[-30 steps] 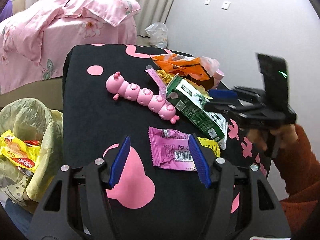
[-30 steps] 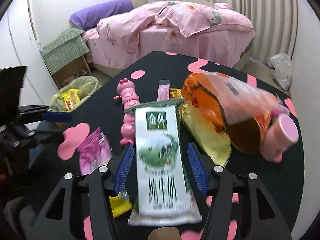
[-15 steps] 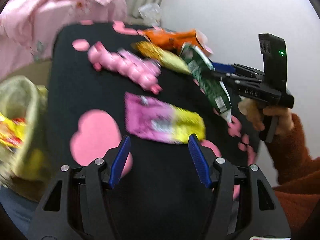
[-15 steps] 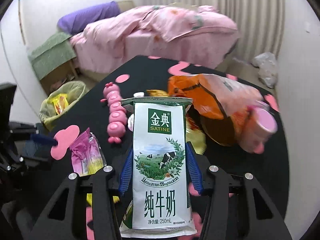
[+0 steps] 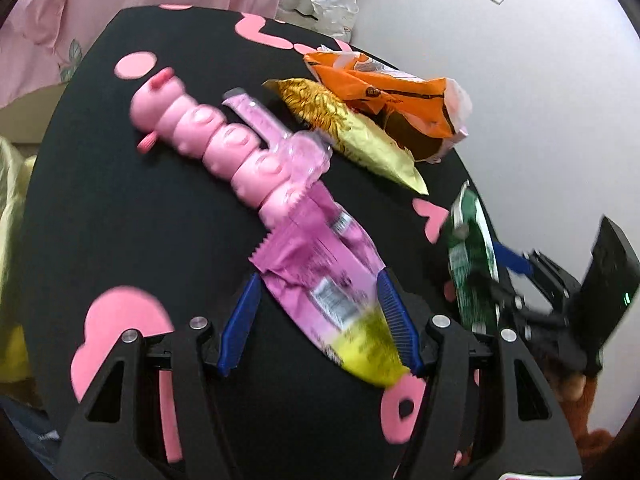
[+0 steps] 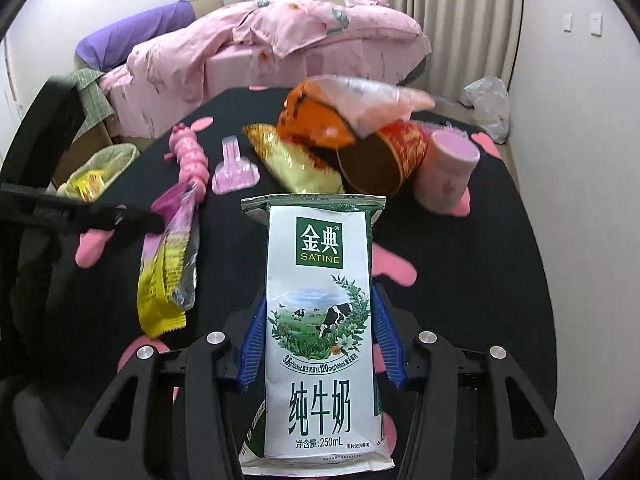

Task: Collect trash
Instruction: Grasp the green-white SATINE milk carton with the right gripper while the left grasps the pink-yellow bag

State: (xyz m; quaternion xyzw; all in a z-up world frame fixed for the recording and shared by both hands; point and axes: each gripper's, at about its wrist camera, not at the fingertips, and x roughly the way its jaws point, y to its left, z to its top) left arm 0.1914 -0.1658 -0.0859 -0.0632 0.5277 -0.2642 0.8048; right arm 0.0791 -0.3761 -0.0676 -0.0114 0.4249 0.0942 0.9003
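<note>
A pink and yellow snack wrapper lies on the black table between the fingers of my left gripper, which is open; the right pad sits against the wrapper's edge. In the right wrist view the wrapper looks tipped up beside one dark finger of that gripper. My right gripper is shut on a white and green milk carton, both blue pads pressed on its sides. From the left wrist the carton hangs at the table's right edge.
A pink caterpillar toy, a clear pink piece, a gold bag, an orange bag and a pink cup sit farther back. A lined bin stands left of the table, before a pink bed.
My left gripper moved forward and down until the wrapper lay between its fingers. My right gripper closed on the milk carton and carried it toward the table's right edge.
</note>
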